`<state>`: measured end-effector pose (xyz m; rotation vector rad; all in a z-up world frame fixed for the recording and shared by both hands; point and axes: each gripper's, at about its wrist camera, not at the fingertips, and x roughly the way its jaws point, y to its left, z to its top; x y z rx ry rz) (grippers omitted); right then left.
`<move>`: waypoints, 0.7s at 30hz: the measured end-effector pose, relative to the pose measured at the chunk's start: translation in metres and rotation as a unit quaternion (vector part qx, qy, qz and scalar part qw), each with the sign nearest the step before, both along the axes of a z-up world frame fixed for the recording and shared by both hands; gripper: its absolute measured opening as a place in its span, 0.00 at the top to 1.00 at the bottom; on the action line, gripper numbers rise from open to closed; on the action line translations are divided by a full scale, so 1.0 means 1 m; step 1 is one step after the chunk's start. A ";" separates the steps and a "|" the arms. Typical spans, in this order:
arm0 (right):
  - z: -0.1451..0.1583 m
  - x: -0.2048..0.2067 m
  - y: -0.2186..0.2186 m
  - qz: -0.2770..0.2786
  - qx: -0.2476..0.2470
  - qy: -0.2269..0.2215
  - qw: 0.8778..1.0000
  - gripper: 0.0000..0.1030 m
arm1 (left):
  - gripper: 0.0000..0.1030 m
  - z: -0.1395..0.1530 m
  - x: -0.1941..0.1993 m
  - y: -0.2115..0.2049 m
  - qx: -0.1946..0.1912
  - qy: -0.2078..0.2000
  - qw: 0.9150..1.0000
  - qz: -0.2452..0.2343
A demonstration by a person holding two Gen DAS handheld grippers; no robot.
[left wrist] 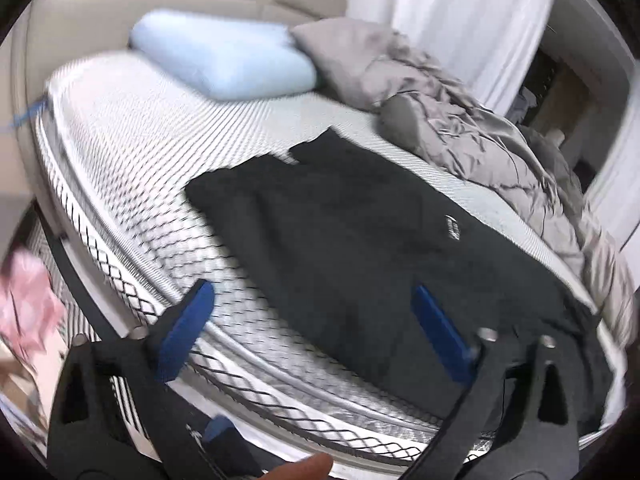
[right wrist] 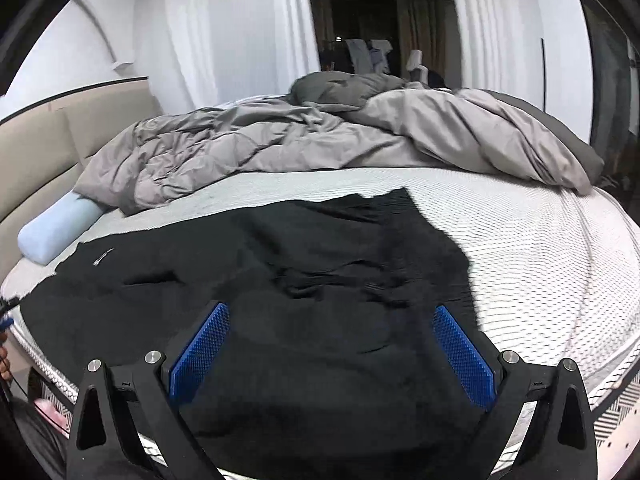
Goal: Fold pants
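Note:
Black pants lie spread flat on the white mattress, a small white logo showing near one edge. In the left wrist view my left gripper hangs open over the near edge of the bed, its right finger over the cloth and its left finger over bare mattress, nothing between the blue pads. In the right wrist view the same pants fill the foreground. My right gripper stands open above them, blue pads wide apart and holding nothing.
A crumpled grey duvet covers the far side of the bed. A light blue pillow rests by the beige headboard. White curtains hang behind. Something pink lies on the floor beside the bed.

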<state>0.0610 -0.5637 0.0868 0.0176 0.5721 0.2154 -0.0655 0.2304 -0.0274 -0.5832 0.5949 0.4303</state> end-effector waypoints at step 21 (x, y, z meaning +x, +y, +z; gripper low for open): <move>-0.012 -0.035 -0.069 -0.053 0.087 0.040 0.994 0.00 | 0.99 -0.014 0.027 0.093 -0.039 -0.027 0.999 -0.002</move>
